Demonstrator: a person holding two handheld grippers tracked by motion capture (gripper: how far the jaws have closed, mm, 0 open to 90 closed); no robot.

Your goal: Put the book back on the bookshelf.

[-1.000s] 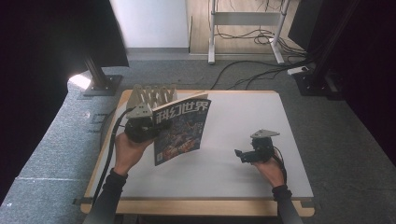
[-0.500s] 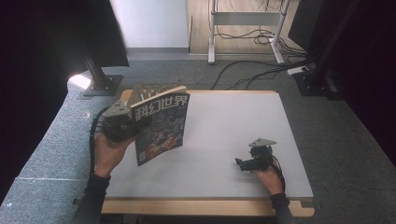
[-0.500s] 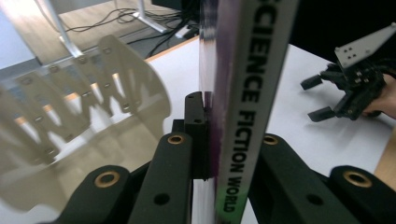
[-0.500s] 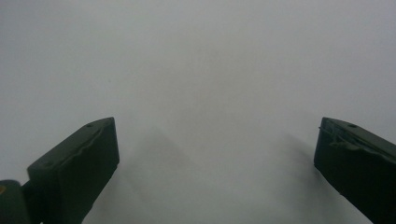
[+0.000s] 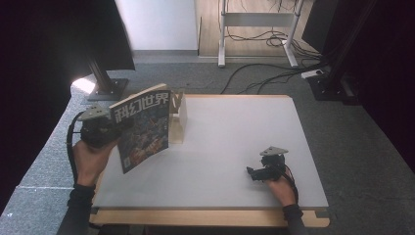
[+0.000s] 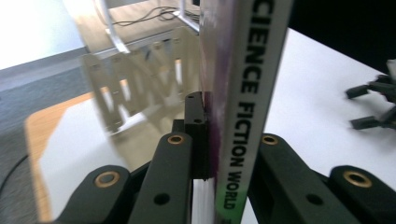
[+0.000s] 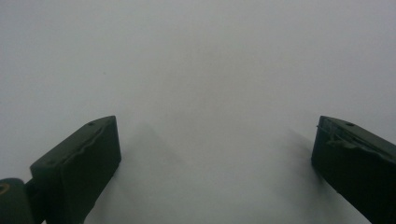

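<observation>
Clamped on the spine edge of a magazine (image 5: pixel 142 128), the left gripper (image 5: pixel 119 131) holds it upright and clear of the tabletop (image 5: pixel 230 142), over the table's left edge and toward its far-left corner. In the left gripper view the two black jaws press on either side of the magazine (image 6: pixel 233 107), whose spine reads "SCIENCE FICTION WORLD" running up between them. From the high view the cover faces the person, with large white Chinese characters across the top and a dark, colourful illustration beneath. Just behind the magazine, at the far-left corner of the tabletop, stands a pale wooden slotted rack (image 5: pixel 177 117); it shows blurred past the left jaw in the left gripper view (image 6: pixel 135 88).

Near the front-right part of the tabletop, the right gripper (image 5: pixel 250 172) rests low, its grey three-cornered plate on top. Its jaws stand wide apart with nothing between them, only bare white tabletop (image 7: pixel 210 84) ahead.
</observation>
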